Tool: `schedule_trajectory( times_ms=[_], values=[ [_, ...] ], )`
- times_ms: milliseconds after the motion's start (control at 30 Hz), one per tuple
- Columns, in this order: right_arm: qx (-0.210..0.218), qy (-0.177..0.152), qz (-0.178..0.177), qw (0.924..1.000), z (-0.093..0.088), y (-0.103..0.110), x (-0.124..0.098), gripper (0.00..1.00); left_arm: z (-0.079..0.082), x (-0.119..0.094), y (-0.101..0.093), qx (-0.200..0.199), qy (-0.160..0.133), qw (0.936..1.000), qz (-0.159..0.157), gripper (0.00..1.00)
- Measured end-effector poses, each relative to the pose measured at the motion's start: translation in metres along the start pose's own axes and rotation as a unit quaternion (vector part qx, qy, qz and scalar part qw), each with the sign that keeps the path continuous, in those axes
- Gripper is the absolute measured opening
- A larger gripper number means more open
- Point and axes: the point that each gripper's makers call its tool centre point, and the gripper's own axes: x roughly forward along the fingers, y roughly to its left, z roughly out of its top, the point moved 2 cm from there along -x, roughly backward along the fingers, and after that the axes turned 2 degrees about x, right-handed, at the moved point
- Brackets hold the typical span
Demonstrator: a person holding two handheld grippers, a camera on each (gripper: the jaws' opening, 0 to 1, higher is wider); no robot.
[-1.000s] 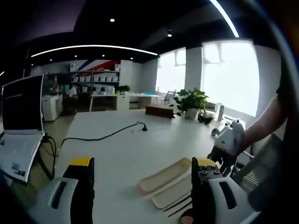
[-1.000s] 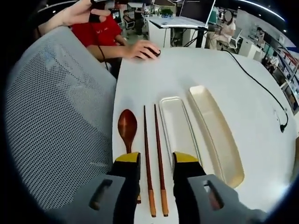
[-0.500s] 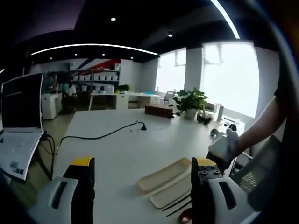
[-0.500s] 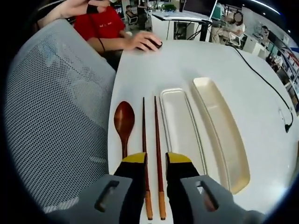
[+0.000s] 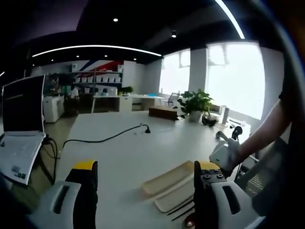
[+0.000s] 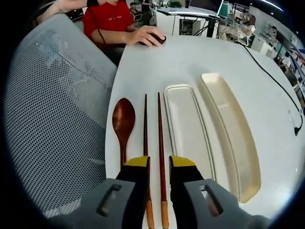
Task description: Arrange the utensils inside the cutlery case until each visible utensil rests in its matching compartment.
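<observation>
The right gripper (image 6: 159,164) stands part-open astride the two chopsticks (image 6: 160,138) — lying between spoon (image 6: 124,121) and case (image 6: 188,126) — apparently not yet clamped, so it should close squarely on both near their handle ends, while the left gripper (image 5: 145,174) hovers released.

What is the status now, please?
Right claw open, straddling both chopsticks, nothing gripped. Left claw open, off to the side. Wooden spoon and chopsticks lie beside the empty case tray. Nothing in the way.
</observation>
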Motion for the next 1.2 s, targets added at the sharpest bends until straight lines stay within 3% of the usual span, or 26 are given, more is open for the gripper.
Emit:
schedule_trajectory(
  times_ms=[433,533,933,1200],
  values=[
    [-0.020,0.022,0.000,0.9996,-0.0007,-0.0029,0.0044,0.05,0.0014,-0.0004,0.0005,0.016,0.002,0.9999,0.003,0.84],
    [-0.069,0.037,-0.007,0.9969,-0.0007,-0.0022,0.0042,0.05,0.0021,-0.0005,0.0022,0.017,0.001,0.9998,0.007,0.84],
    [-0.069,0.056,-0.003,0.9960,0.0010,-0.0043,0.0053,0.04,0.0037,-0.0025,0.0069,0.016,-0.003,0.9998,0.015,0.84],
    [-0.092,0.073,-0.006,0.9931,0.0020,-0.0042,0.0062,0.01,0.0035,-0.0030,0.0077,0.017,-0.003,0.9997,0.016,0.84]
  ],
)
